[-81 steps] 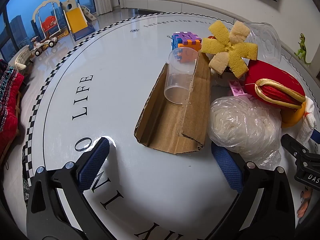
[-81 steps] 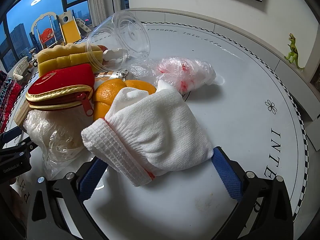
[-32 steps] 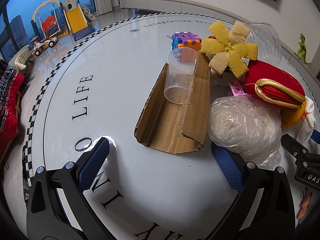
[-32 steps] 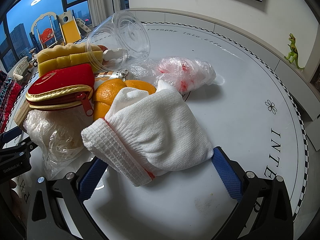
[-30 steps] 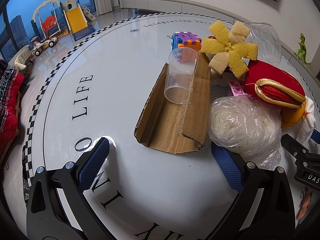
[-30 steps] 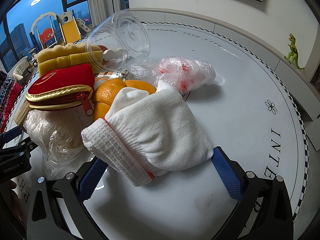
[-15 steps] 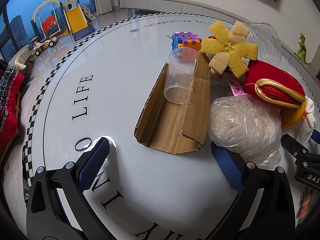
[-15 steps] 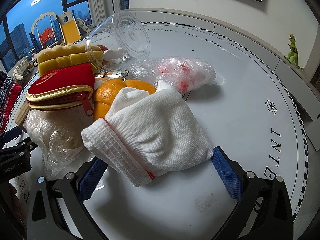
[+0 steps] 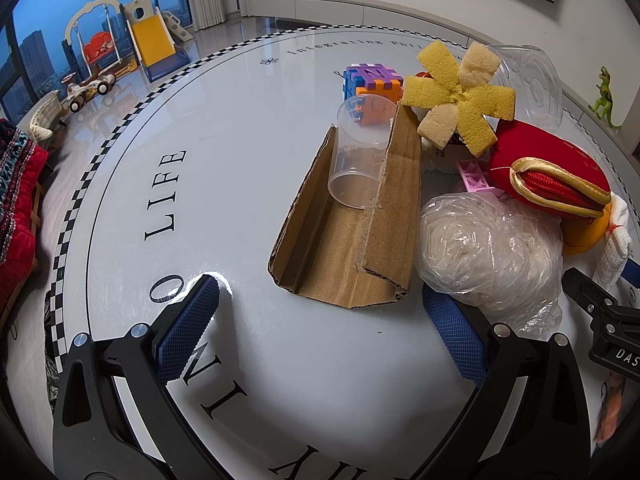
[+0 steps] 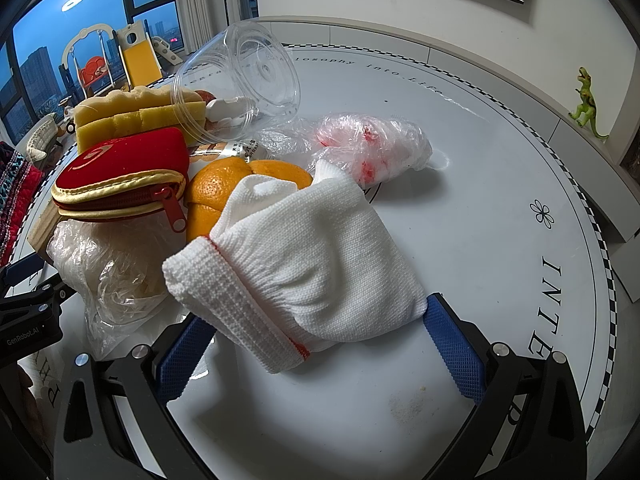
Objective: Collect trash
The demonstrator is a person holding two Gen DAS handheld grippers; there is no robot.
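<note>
Household clutter crowds a round white table (image 9: 248,184) as two hand-held grippers wait at its near edge, with the collecting of trash, by all appearances, not yet begun: no bin or bag for it shows in either view, and nothing is in a grip. The left gripper (image 9: 320,332) hangs with its jaws spread wide and empty just short of a torn cardboard piece (image 9: 352,236), folded into a trough, with a clear measuring cup (image 9: 358,156) lying in its far end. Just right of the cardboard, a crumpled plastic bag (image 9: 488,256) presses against the left gripper's right-hand pad. The right gripper (image 10: 320,344) is likewise released, its blue pads flanking a white knit glove (image 10: 304,264) that lies between them ungripped; whether the pads touch the cloth is hard to tell from this angle. Beyond the glove sit orange peel (image 10: 224,192), partly under it, and a second wad of plastic film (image 10: 372,148) streaked with red. Likely keepers are tangled among the rubbish: a red zip pouch (image 10: 120,176), a yellow sponge (image 9: 460,96), a puzzle cube (image 9: 372,84) and a tipped clear jar (image 10: 240,88). The glove covers the peel, and the pouch rests on the plastic bag, so both would have to be worked around.
</note>
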